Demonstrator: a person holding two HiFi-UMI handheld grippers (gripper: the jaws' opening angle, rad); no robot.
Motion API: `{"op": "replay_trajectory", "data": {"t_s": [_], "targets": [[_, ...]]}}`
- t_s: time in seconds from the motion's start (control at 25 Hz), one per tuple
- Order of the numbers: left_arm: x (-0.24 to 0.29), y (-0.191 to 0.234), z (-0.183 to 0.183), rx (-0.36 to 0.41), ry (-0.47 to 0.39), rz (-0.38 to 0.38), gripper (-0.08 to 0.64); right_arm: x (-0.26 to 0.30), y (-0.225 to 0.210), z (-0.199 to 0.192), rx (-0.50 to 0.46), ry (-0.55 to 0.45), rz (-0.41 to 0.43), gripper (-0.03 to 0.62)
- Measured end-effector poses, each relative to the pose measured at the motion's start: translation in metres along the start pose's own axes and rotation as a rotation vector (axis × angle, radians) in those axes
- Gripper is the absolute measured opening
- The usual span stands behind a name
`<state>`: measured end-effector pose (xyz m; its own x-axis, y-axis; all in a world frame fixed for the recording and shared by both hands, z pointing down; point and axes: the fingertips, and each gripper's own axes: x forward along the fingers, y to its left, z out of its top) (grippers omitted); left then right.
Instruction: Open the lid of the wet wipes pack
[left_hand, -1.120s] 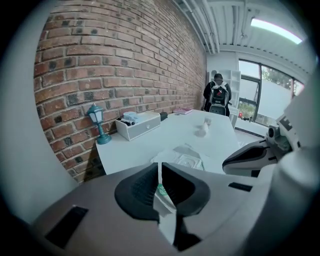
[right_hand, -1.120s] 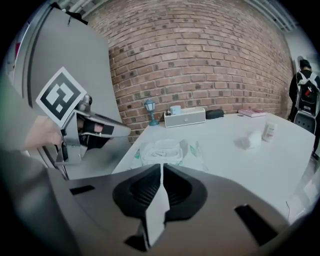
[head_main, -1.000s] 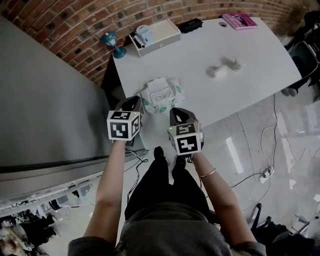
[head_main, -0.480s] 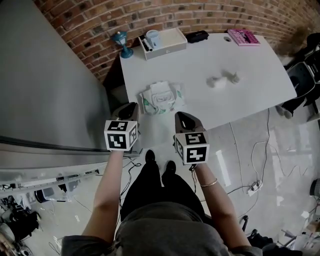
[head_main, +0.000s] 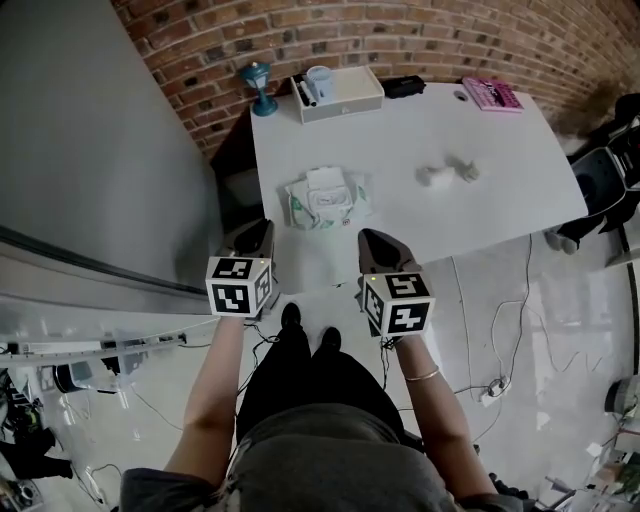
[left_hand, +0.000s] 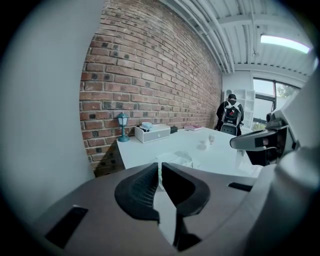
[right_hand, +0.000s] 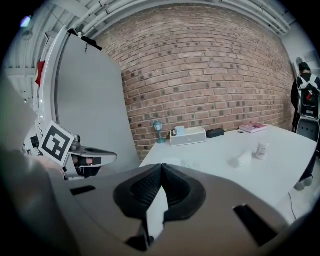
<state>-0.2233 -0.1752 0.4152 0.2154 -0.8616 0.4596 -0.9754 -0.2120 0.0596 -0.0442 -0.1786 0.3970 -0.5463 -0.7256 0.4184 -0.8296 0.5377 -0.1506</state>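
Your left gripper (head_main: 260, 228) and right gripper (head_main: 370, 238) are both clenched, with nothing between the jaws. They hover near the wet wipes pack (head_main: 326, 196) on the white table (head_main: 430, 120), not touching it.

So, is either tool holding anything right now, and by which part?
Nothing is held. The left tool and the right tool are both shut with nothing between their jaws, and the wet wipes pack lies on the table, apart from both.

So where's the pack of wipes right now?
In the head view the wet wipes pack lies on the white table near its left edge, just beyond the left gripper and the right gripper.
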Motion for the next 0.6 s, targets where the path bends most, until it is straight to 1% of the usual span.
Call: {"op": "replay_trajectory", "data": {"t_s": [0.28,0.6], "targets": [[-0.015,-0.005,-0.006,-0.036,-0.026,0.012,0.034,-0.008,0.001,-0.001,-0.017,-0.007,0.009,0.003],[-0.022,-0.010,-0.007,-0.043,-0.041,0.010,0.034,-0.011,0.000,-0.002,-0.011,-0.003,0.010,0.003]]}}
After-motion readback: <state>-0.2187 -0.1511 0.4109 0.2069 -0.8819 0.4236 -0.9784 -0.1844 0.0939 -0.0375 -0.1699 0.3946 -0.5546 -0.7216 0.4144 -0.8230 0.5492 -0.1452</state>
